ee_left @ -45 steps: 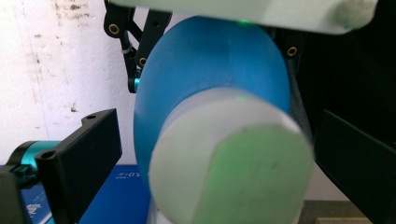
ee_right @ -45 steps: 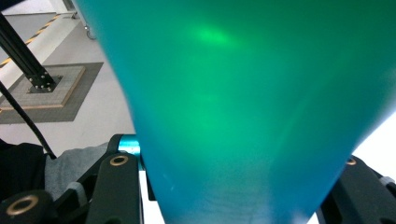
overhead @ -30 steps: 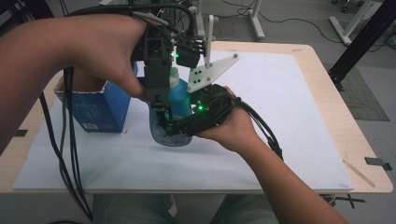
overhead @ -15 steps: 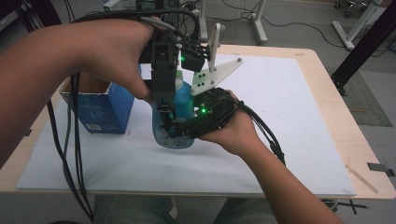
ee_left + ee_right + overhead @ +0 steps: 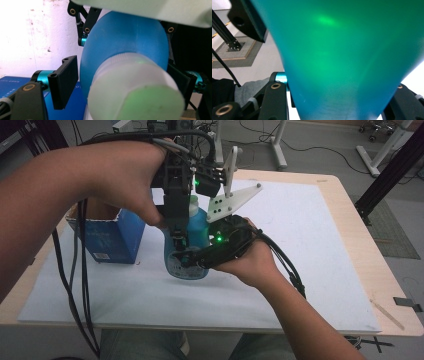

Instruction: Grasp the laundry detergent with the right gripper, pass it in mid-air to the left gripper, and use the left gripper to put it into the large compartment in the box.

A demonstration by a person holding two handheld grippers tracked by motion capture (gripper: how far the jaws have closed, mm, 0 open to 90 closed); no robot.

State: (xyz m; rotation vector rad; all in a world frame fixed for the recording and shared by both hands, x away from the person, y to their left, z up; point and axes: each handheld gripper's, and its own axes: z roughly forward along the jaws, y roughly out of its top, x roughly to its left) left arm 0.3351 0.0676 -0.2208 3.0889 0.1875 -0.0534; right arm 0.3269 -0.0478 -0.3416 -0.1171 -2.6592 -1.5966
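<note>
Blue bottle (image 5: 192, 245) upright on the white-covered desk (image 5: 310, 270), just beside an open blue box (image 5: 107, 232). Right claw (image 5: 187, 260) clenched on the bottle's body from the side, apparently to steady it. Left claw (image 5: 177, 227) poised from above, jaws astride the white cap (image 5: 135, 92), just now closing yet not pressing. Left hand (image 5: 117, 175) arched overhead; right hand (image 5: 250, 260) low, palm up.

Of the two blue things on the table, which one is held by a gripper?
The blue bottle with the white cap: the right gripper clamps its body. The blue box stands untouched at its left.
</note>
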